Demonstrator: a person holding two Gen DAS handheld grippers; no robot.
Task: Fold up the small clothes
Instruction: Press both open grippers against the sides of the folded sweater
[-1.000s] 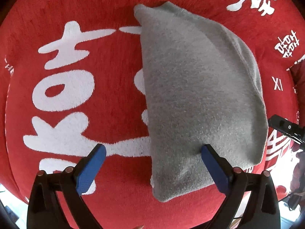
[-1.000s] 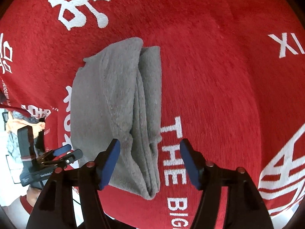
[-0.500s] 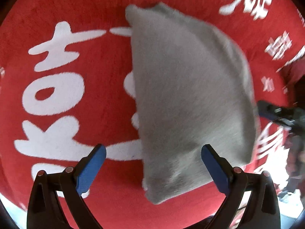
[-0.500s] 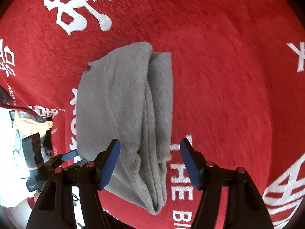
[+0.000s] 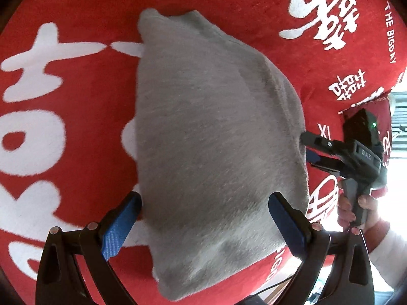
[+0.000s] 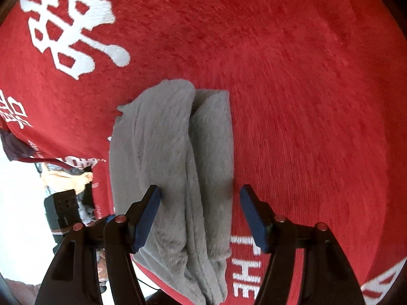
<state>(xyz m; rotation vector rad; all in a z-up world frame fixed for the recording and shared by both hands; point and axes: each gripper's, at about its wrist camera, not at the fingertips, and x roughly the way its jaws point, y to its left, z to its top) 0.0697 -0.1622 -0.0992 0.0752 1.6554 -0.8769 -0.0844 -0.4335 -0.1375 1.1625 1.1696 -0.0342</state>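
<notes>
A grey fleece garment (image 5: 213,137) lies folded on the red cloth with white lettering (image 5: 76,12). In the left wrist view my left gripper (image 5: 204,206) is open and empty, its blue pads either side of the garment's near part, just above it. The right gripper (image 5: 309,145) shows there at the garment's right edge. In the right wrist view the garment (image 6: 173,157) shows its stacked folded edges. My right gripper (image 6: 201,198) is open, straddling those layered edges, holding nothing.
The red cloth (image 6: 305,101) covers the whole work surface and drops off at its near edge (image 5: 279,269). A person's hand (image 5: 353,208) holds the right gripper's handle. The left gripper's body (image 6: 61,211) and bright floor show at the left.
Both grippers moved in toward the garment, which now looms larger between the pads. The right gripper came up to the garment's right edge. The jaws stayed open.
</notes>
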